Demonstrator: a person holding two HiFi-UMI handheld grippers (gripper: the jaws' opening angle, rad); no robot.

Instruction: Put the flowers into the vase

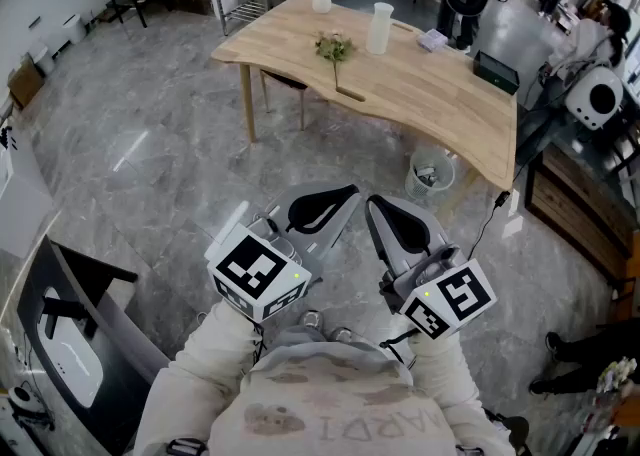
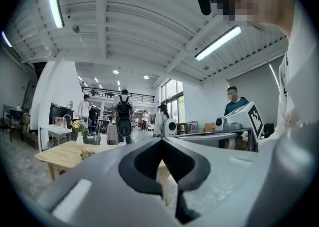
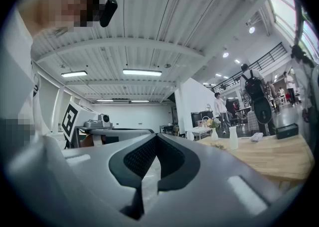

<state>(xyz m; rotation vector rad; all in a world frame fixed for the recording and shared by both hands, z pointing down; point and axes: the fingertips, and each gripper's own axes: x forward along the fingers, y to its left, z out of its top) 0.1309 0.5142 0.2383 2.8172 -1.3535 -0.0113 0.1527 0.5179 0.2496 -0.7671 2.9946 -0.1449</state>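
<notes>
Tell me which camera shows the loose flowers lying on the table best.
The head view: it looks down on the loose flowers, blooms and stem, on the wooden table. Both gripper views show only a tiny low clump.

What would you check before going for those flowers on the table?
1. Left gripper empty: ok, jaws together on nothing.
2. Right gripper empty: ok, jaws together on nothing.
3. Jaws open for a grasp: not ok.
4. Loose flowers lying free on the table: ok.
5. White vase upright: ok.
6. Flowers within reach: not ok, the table stands well ahead.
</notes>
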